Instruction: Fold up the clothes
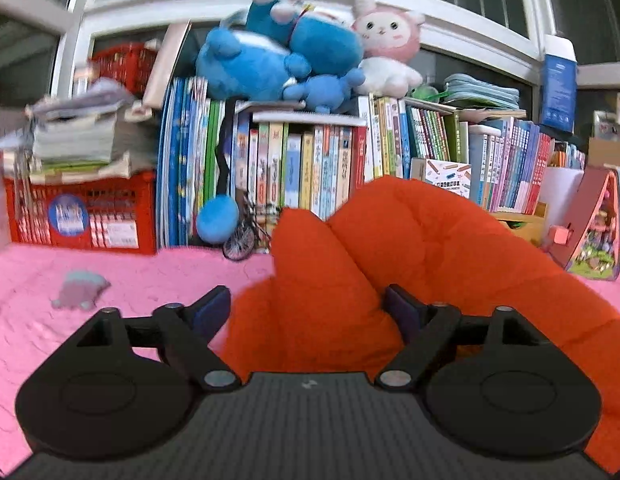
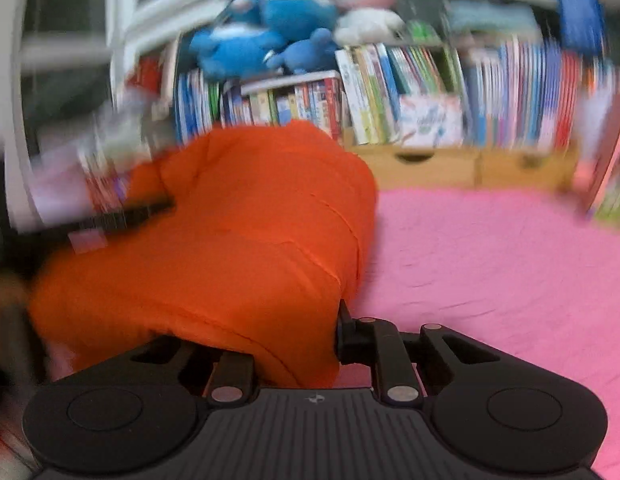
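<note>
The right wrist view is smeared by blur throughout. The right gripper's [image 2: 297, 332] left finger is hidden under the orange garment [image 2: 245, 232], whose far side is cut off beside the books [image 1: 310, 168].

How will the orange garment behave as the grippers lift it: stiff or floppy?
Probably floppy: the orange garment drapes in soft, puffy folds over the left gripper. It looks padded, so likely bulky yet light. At the right gripper, it sags over one finger, so it may slip.

The left gripper [image 1: 307, 312] has its jaws wide apart around a bunched orange garment [image 1: 410, 248]. The garment rises above a pink bed sheet [image 1: 129, 276], in front of books [image 1: 301, 168].
</note>
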`<state>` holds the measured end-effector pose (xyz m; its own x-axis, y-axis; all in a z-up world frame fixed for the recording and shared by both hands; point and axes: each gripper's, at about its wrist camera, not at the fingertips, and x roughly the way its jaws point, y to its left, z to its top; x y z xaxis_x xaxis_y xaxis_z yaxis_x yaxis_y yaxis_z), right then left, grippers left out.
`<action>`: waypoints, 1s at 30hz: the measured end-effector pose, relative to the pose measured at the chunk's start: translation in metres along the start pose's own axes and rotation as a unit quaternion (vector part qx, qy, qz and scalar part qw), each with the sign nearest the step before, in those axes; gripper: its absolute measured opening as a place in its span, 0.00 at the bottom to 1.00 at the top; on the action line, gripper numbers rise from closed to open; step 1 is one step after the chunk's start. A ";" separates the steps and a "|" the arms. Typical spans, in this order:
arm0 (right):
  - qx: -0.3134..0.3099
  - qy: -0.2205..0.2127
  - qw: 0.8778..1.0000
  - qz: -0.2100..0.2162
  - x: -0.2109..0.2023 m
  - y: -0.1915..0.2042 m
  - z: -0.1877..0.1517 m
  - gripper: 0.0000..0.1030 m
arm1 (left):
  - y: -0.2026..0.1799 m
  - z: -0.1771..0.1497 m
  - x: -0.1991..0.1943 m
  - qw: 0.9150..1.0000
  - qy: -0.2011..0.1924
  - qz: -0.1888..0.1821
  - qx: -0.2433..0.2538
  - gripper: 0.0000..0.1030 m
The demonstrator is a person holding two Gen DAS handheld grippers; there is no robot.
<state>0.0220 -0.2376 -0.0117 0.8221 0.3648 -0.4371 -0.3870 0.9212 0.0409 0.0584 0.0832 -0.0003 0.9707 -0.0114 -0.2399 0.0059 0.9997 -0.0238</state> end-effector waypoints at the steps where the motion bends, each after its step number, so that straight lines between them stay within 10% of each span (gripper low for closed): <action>1: -0.026 -0.001 1.000 -0.013 0.001 0.007 -0.003 0.20 | 0.000 0.001 0.003 1.000 -0.002 0.002 0.000 0.88; 9: -0.196 -0.014 0.975 -0.099 0.012 0.060 -0.021 0.23 | 0.015 0.008 0.034 0.997 -0.001 0.074 0.028 0.88; 16: -0.189 -0.006 0.977 -0.100 0.018 0.061 -0.026 0.23 | 0.030 -0.007 0.064 0.994 0.102 0.042 -0.004 0.88; 21: -0.088 0.020 0.994 -0.068 0.018 0.024 -0.017 0.30 | 0.027 0.000 0.051 0.994 0.101 0.051 0.008 0.86; 30: -0.093 0.012 0.993 -0.068 0.013 0.025 -0.026 0.28 | -0.016 0.062 -0.040 0.995 -0.069 0.065 0.038 0.79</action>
<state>0.0121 -0.2134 -0.0393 0.8629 0.2333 -0.4482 -0.3451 0.9201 -0.1854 0.0343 0.0695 0.0704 0.9882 0.1150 -0.1014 -0.1079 0.9915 0.0731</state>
